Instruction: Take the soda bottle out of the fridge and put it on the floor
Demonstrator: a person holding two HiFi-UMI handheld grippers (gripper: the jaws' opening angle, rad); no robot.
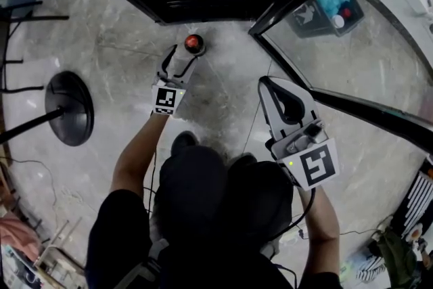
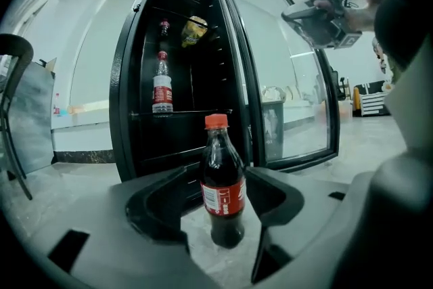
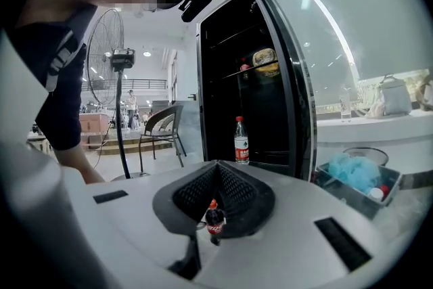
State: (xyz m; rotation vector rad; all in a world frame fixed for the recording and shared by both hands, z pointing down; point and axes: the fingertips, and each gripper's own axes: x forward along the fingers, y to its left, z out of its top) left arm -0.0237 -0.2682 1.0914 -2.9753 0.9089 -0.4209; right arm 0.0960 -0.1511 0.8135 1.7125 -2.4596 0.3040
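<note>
Left gripper view: looks straight at the soda bottle [image 2: 222,193], upright on the floor [image 1: 122,30] with its red cap on, right between the jaws of the left hand-held gripper [image 1: 181,57] and slightly beyond their tips. Holds nothing: jaws wide apart, pads clear of the plastic on the left side and, as far as can be judged, on the right too. Reads as a release, with the bottle on its own base, untilted, in no need of support. Points nearly level and low to the floor, presumably to avoid knocking the bottle on withdrawal.

Beyond that gripper and the bottle: the black fridge [image 2: 128,91], glass door [image 2: 291,78] swung wide to the right, a water bottle [image 2: 162,88] standing on a shelf [image 2: 176,112] inside. Far enough from the soda bottle, by the look of it, to shut the door without a bump.

Over to the right: the right hand-held gripper [image 3: 217,167], jaws together, empty, beside the open door and aimed at the same spot. Probably parked out of the way, or ready for the door.

Looks like the main part of the task is done; calls only for pulling clear without tipping the bottle.
</note>
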